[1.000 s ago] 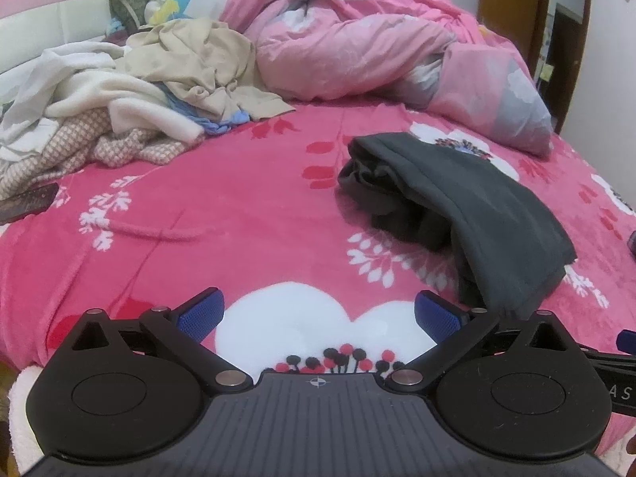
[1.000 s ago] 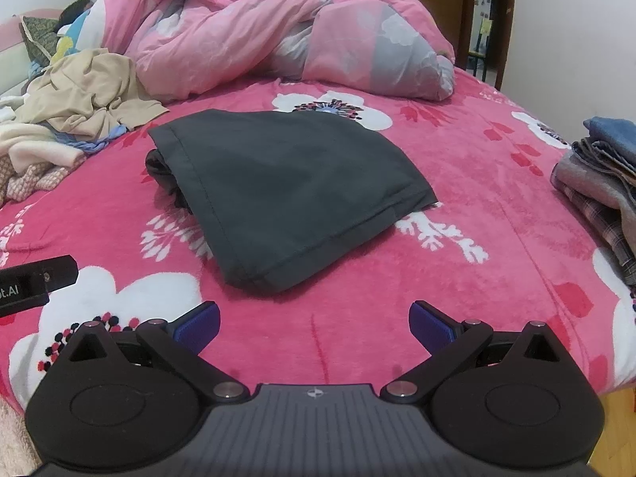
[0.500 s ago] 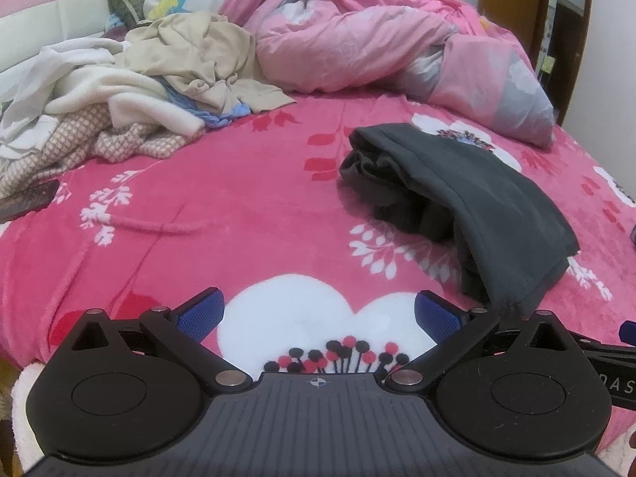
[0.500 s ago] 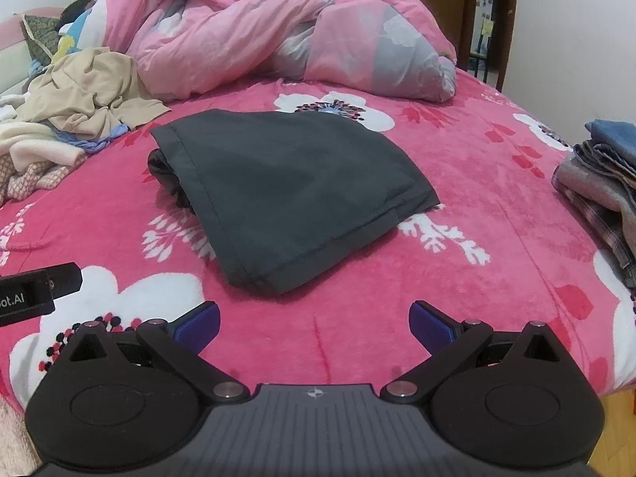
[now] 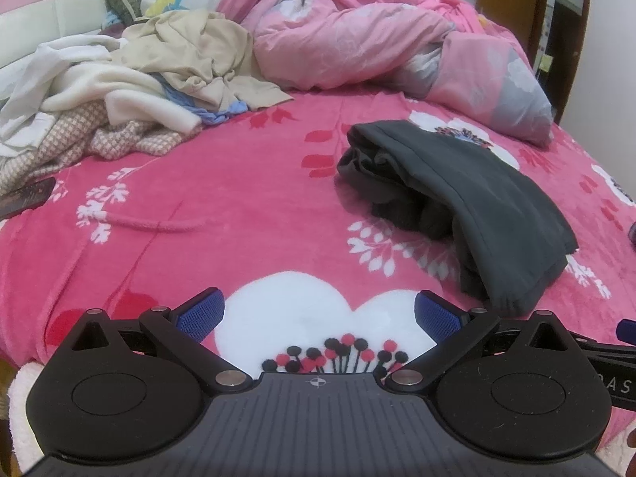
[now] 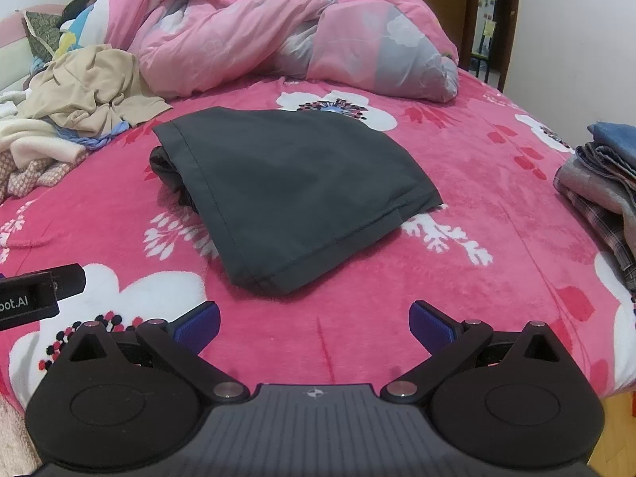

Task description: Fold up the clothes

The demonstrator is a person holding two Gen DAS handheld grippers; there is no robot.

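Dark grey garment [image 6: 294, 194] is lying folded on the pink floral blanket [image 6: 457, 246], roughly mid-bed. Its long axis is running diagonally in the right wrist view, from far-left to near-right, w/ the hemmed end pointing toward the near edge and the bunched, thicker end [image 5: 381, 183] pointing toward the far-left clothes pile [image 5: 131, 91]. Left gripper [image 5: 319, 313] is hovering over the white flower print, fingers spread wide, gripping nothing, garment sitting just right of it. Right gripper [image 6: 314, 325] is hanging just short of the garment's near hem, fingers also spread wide, nothing btwn them. Folded stack [image 6: 600, 183] is sitting at the right edge; pink duvet [image 6: 278, 35] is heaped at the back.
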